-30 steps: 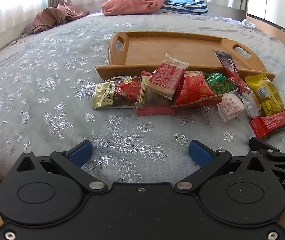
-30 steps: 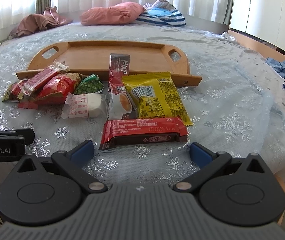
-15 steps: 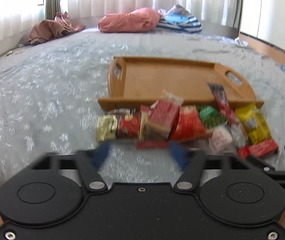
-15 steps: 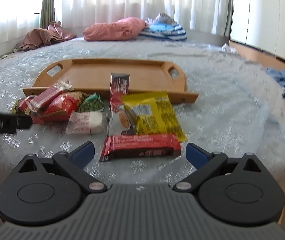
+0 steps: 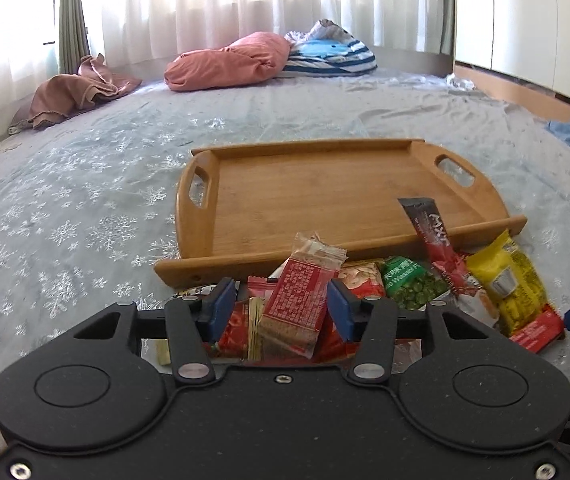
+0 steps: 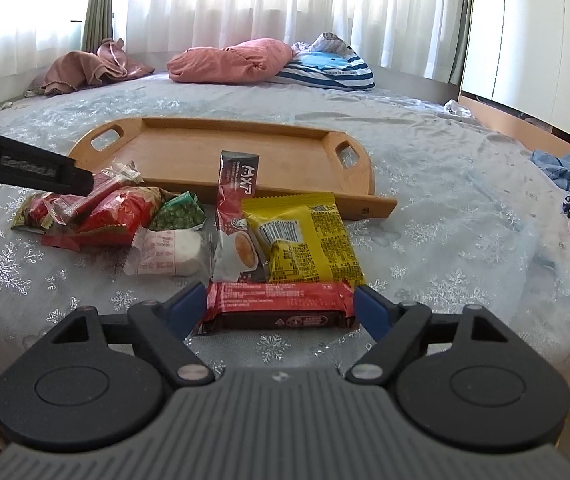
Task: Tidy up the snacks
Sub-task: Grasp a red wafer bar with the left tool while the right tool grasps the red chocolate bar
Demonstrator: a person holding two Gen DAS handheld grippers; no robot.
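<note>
1. Bamboo, bare of any snack, the tray (image 5: 325, 196) filled the middle of the left wrist view; every packet lay on the snowflake bedspread (image 5: 85, 200) along its near rim, toward the bottom of the frame.
2. The left gripper (image 5: 279, 312) had its jaws apart, one blue pad either side of a red cracker packet (image 5: 301, 304) propped on the heap, the right pad at the wrapper's edge. Whether it touched could not be told.
3. The right gripper (image 6: 279, 312) likewise stood open, straddling a red-and-brown bar (image 6: 277, 308) lying crosswise at lower centre, its ends just beside the pads.
4. The step in hand looked like the first pick-ups: each gripper lined up, nothing clamped. The next move probably called for closing on the thin wrappers without dragging neighbours, then lifting over the rim.
5. Only the right wrist view showed a white wrapped cake (image 6: 169, 256) and the yellow packet (image 6: 305, 240) in full; the left view showed the tray floor more fully.
</note>
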